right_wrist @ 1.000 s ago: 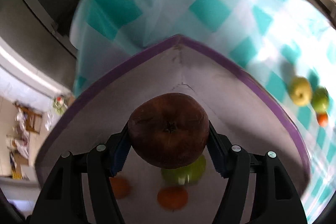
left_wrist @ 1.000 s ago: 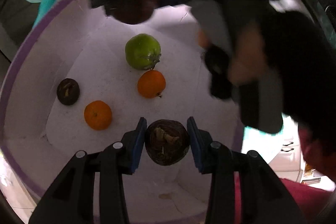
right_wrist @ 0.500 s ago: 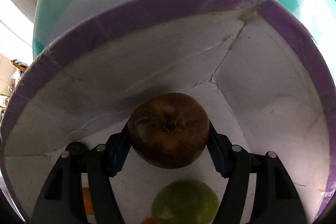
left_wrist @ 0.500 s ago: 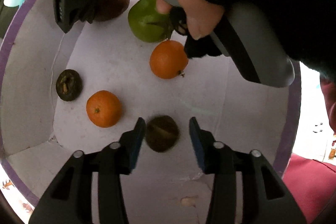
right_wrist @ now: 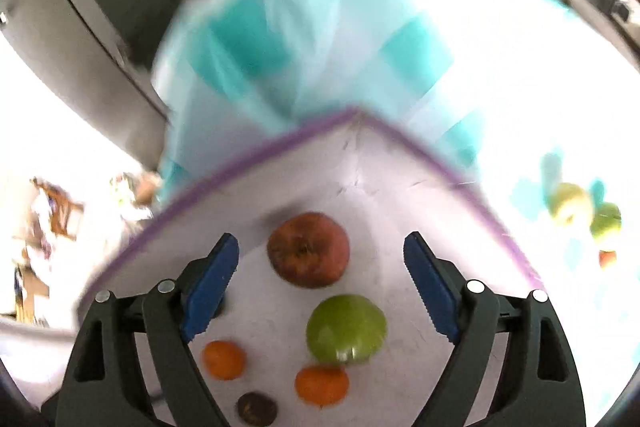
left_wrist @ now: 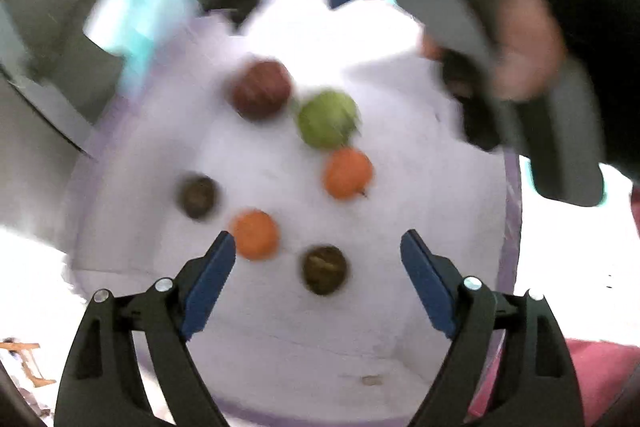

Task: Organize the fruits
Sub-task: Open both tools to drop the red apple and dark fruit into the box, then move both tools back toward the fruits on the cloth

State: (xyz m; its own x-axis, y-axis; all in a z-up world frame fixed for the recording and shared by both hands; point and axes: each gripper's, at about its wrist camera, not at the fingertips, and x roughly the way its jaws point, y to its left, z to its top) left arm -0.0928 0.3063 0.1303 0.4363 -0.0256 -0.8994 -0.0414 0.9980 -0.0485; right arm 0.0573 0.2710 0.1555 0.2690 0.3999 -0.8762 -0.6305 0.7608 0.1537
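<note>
The red apple (right_wrist: 308, 249) lies on the white floor of the box (right_wrist: 248, 163), near its far corner, and it is touched by neither finger of the right gripper (right_wrist: 321, 281), whose jaws stand wide apart and hold nothing. The left gripper (left_wrist: 318, 281) is also spread wide and empty; a dark fruit (left_wrist: 324, 269) rests on the box floor between its fingers, apart from both. The step in hand is judged to be the withdrawal after placing, so both tools should be lifted straight up, with the jaws kept wide, so that no fruit is pushed or rolled. The apple is dull brown-red, with a sunken stem pit facing up and a slightly wrinkled skin. Just beside it a green apple (right_wrist: 346, 327) is seen, then two oranges (right_wrist: 321, 383) (right_wrist: 223, 359) and a second dark fruit (left_wrist: 198, 195). Outside the box, on the checked cloth (right_wrist: 420, 47), a few more fruits (right_wrist: 570, 205) are left, well apart from the box; these are probably to be collected next. Both views are blurred.
</note>
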